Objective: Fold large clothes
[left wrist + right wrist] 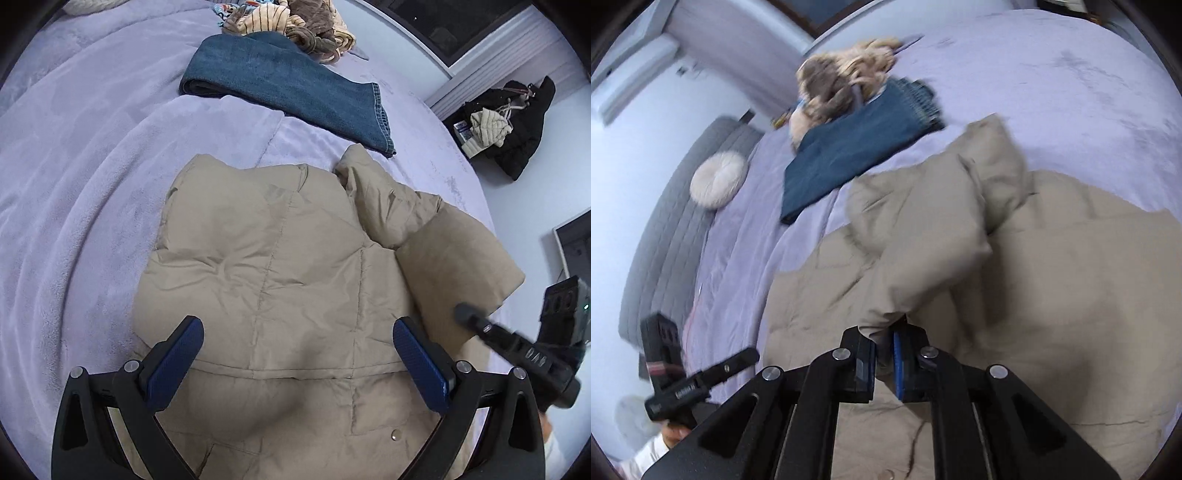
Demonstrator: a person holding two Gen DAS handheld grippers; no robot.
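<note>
A beige puffer jacket (280,258) lies spread on the lavender bed (74,184). My left gripper (297,343) is open and empty, hovering just above the jacket's lower part, its blue pads (177,362) wide apart. In the right wrist view my right gripper (884,343) is shut on the end of the jacket's sleeve (923,266) and holds it lifted over the jacket body (1071,350). The right gripper's body shows at the right edge of the left wrist view (517,343).
Folded blue jeans (288,81) lie beyond the jacket, with a pile of brown and striped clothes (295,22) behind them. A round white cushion (718,179) rests by the grey headboard (665,240). Dark clothes (517,125) lie on the floor past the bed's right edge.
</note>
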